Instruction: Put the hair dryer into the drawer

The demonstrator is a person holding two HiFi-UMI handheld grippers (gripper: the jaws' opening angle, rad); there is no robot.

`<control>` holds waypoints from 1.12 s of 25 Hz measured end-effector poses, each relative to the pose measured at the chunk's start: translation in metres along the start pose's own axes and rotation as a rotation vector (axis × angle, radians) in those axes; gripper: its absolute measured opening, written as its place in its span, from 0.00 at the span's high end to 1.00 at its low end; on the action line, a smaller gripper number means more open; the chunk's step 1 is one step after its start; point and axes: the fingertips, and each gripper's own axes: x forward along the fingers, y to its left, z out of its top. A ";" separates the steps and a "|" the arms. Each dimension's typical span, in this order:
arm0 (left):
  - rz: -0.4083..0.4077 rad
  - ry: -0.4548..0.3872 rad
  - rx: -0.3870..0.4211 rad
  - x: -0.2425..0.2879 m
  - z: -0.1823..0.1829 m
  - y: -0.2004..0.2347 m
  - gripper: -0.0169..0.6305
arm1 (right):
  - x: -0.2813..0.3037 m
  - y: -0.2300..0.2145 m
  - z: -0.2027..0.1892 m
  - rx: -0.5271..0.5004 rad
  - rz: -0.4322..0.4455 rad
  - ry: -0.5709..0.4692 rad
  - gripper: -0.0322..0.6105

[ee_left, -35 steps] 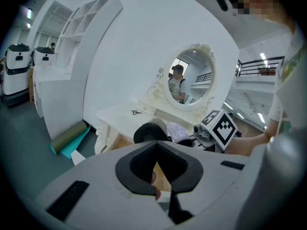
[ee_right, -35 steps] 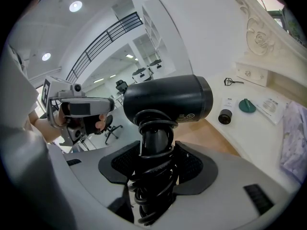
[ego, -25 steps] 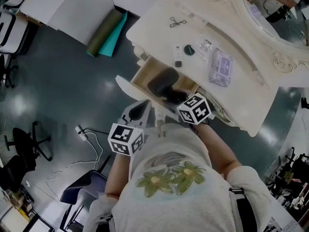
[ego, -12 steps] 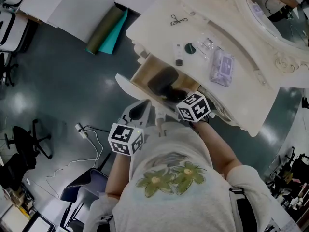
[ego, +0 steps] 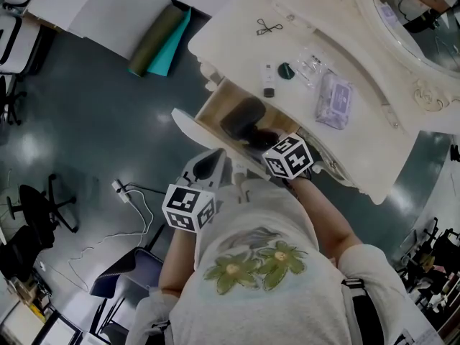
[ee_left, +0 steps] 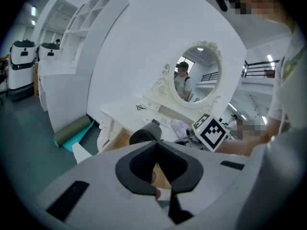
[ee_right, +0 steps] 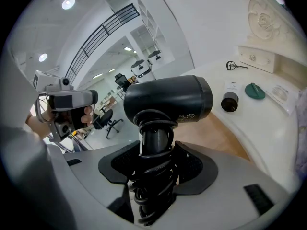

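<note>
One hair dryer (ee_right: 168,99) is clenched by its handle in your right gripper (ee_right: 156,152) at one open drawer (ego: 213,112); your left gripper (ee_left: 156,162) is closed, empty.

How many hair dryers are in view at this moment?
1. The hair dryer is clamped by its handle in the right gripper, over the open drawer. Part of the drawer's inside is hidden, so another cannot be ruled out.
</note>
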 end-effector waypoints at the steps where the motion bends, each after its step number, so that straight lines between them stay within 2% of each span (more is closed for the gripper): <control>1: -0.001 0.001 -0.001 0.001 0.000 0.000 0.96 | 0.001 -0.001 0.000 0.001 0.000 0.001 0.60; 28: -0.050 0.055 -0.007 0.020 -0.010 -0.008 0.96 | 0.027 -0.016 -0.006 -0.004 0.011 0.063 0.60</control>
